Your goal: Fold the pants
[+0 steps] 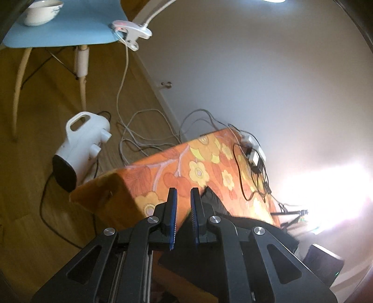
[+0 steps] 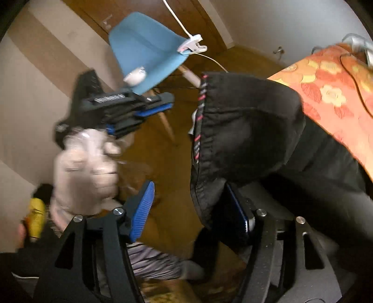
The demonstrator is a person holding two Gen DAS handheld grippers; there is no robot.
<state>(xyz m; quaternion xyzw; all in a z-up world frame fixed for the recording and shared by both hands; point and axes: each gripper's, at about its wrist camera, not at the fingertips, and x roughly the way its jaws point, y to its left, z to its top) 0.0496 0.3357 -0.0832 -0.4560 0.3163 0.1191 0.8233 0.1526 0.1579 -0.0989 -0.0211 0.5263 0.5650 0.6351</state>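
Note:
The black pants (image 2: 251, 130) hang over the near edge of the table with the orange flowered cloth (image 2: 331, 93); their waistband with pink stitching (image 2: 200, 111) faces left. My right gripper (image 2: 188, 205) is open, and its right finger is draped by the hanging pants fabric. My left gripper (image 1: 184, 193) has its jaws a narrow gap apart with nothing between them; it hovers above the table corner, beside a dark tip of the pants (image 1: 211, 194). It also shows in the right wrist view (image 2: 153, 107), held in a gloved hand to the left of the waistband.
A blue chair (image 1: 65, 28) with a white bowl (image 1: 43, 11) and a clipped-on lamp (image 1: 131, 32) stands on the wooden floor. A white handheld appliance (image 1: 79, 144) and tangled cables (image 1: 149, 132) lie on the floor. A power strip and cords (image 1: 254, 153) sit at the table's far edge.

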